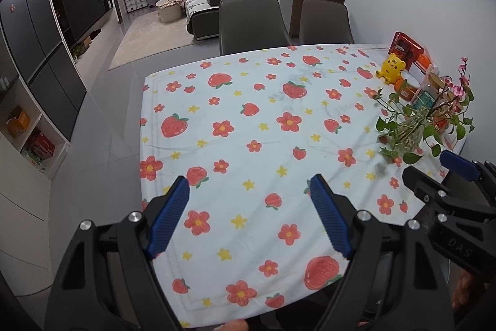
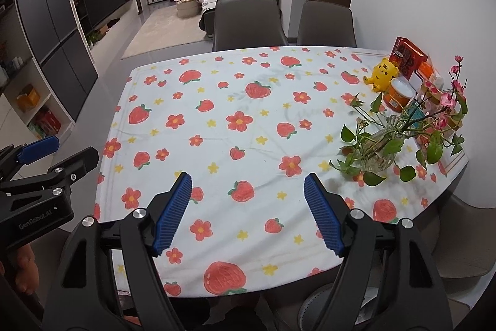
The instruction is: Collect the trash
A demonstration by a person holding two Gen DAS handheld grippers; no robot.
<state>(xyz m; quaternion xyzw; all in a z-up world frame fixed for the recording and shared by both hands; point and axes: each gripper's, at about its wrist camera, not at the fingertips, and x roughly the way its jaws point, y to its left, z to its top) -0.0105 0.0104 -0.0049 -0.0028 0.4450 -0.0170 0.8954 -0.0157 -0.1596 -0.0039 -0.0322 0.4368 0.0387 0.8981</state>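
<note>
My left gripper (image 1: 249,186) is open and empty, held above the near edge of a table (image 1: 248,126) covered by a white cloth with strawberries and red flowers. My right gripper (image 2: 248,183) is also open and empty, above the same table (image 2: 241,138). The right gripper shows at the right edge of the left wrist view (image 1: 440,172); the left gripper shows at the left edge of the right wrist view (image 2: 65,154). I see no loose trash on the cloth.
At the table's right side stand a glass vase with green vines and pink blossoms (image 2: 381,151), a yellow bear figure (image 2: 383,73), an orange tub (image 2: 398,95) and red boxes (image 2: 407,55). Two grey chairs (image 2: 248,24) stand at the far edge. A round grey bin (image 2: 319,309) sits below the near edge.
</note>
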